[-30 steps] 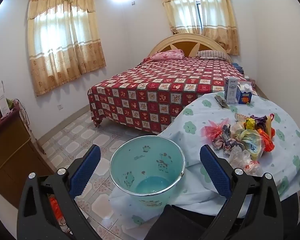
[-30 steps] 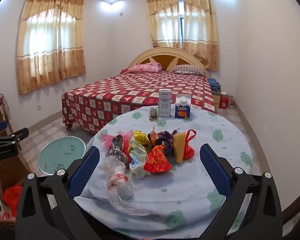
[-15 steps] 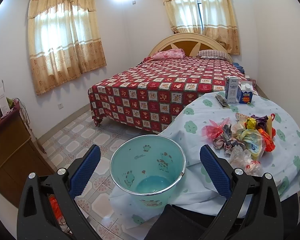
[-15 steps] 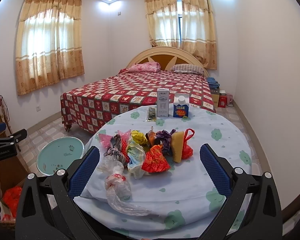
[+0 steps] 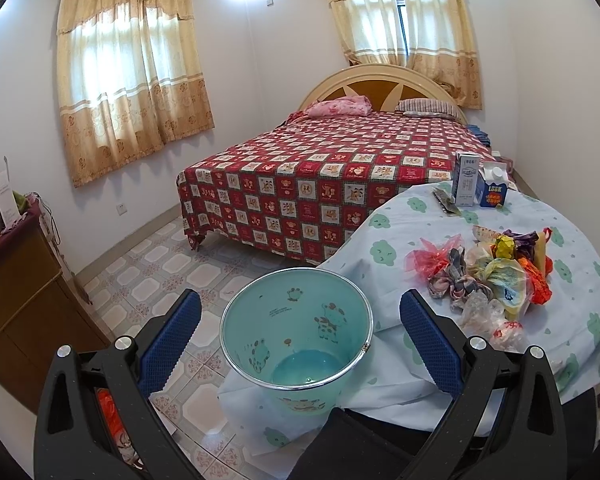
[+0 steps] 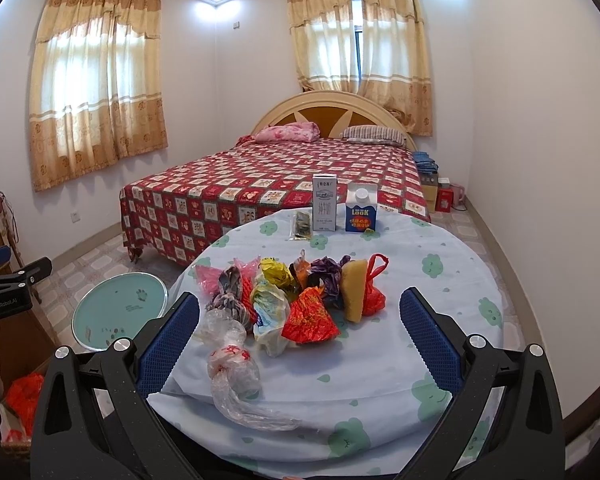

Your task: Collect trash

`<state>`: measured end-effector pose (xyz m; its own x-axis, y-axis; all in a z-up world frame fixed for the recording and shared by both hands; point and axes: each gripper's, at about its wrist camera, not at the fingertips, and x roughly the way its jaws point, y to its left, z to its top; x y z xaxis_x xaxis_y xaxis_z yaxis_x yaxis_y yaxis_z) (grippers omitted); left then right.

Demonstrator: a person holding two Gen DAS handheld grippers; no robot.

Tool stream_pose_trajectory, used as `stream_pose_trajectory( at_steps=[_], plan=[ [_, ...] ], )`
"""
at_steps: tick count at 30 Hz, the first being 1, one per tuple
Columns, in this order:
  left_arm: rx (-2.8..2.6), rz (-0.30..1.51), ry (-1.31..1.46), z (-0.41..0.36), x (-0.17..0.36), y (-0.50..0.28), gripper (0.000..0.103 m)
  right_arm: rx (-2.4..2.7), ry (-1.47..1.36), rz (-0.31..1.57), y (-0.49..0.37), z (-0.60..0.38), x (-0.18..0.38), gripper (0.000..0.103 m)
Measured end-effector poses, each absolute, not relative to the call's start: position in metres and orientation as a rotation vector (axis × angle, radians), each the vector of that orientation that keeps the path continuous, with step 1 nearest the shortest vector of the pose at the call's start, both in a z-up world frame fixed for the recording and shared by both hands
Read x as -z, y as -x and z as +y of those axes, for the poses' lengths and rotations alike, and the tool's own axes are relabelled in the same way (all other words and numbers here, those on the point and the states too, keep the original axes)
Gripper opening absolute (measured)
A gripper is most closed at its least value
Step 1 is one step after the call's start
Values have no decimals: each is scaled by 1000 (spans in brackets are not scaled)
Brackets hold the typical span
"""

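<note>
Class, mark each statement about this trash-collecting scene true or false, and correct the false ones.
1. The bin is full of trash. False: it is empty.
2. Both grippers, left and right, are open and hold nothing. True.
3. The bags lie on the floor. False: they sit piled on the table.
4. Two cartons stand upright at the table's far edge. True.
5. The bin stands to the right of the table. False: it is on the left.

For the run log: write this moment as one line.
phase: before first pick | left gripper: open, bin between fingers, untouched | right gripper: open, facing trash pile on table | bin: empty
</note>
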<state>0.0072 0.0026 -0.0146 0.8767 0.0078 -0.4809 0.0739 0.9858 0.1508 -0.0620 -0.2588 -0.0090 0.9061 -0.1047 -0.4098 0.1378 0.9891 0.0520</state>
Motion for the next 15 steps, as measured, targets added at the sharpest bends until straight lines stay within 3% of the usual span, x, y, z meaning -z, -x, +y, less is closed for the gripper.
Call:
stream_pose_trajectory(
  at_steps=[15],
  plan=[
    [35, 504, -166, 4, 13, -8, 97, 125, -79, 422, 61, -258, 11, 99]
  ],
)
